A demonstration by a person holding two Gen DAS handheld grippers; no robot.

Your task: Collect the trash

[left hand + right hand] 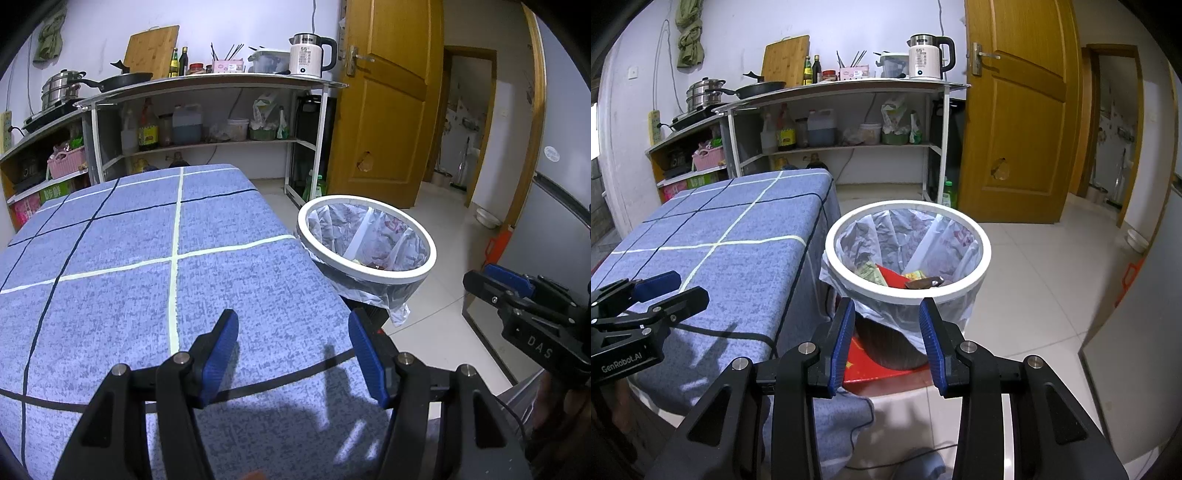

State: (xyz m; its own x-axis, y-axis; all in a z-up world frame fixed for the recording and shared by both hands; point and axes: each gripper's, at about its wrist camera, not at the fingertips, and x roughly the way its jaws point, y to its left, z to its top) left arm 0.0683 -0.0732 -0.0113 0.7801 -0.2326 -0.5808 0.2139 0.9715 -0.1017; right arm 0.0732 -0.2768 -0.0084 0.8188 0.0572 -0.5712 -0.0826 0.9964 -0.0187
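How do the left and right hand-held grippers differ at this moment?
The left hand-held gripper stands wider open than the right hand-held gripper. The left is over the blue checked tablecloth; the right points at the white-rimmed trash bin beside the table. Both are empty, with blue pads.

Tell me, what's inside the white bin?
The white bin holds a clear plastic liner, a red packet and crumpled wrappers. Anything underneath them is hidden.
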